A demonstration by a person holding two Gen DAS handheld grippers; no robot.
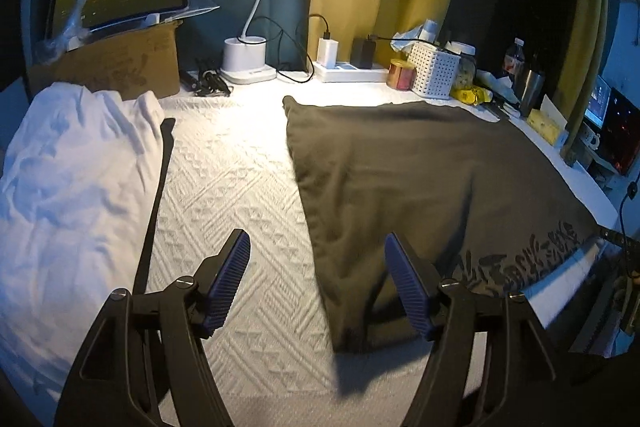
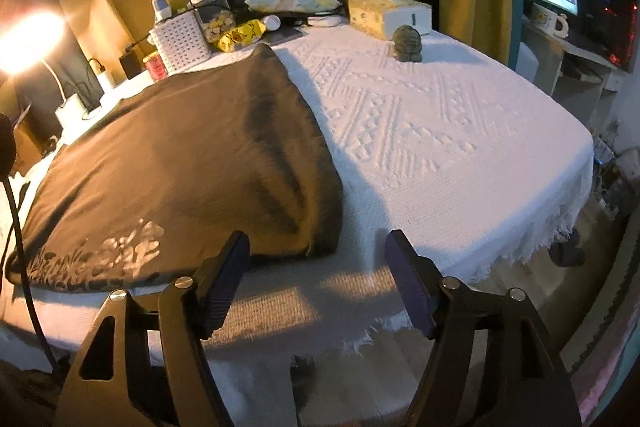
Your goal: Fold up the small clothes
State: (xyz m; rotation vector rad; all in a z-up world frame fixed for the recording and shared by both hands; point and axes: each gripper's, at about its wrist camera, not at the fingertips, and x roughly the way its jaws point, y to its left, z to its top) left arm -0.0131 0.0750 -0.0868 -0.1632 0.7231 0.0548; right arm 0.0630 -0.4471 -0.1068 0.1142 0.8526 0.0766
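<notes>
Both grippers, left gripper (image 1: 318, 281) and right gripper (image 2: 318, 281), gape empty beside the brown shirt (image 1: 420, 179); next, pinch its near corners evenly and fold slowly.

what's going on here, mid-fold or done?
A person is folding clothes with a handheld gripper in each hand. The dark garment lies folded flat on the white tablecloth. The left gripper and right gripper are both open near its front edge, holding nothing. A crumpled white garment waits at the left.
</notes>
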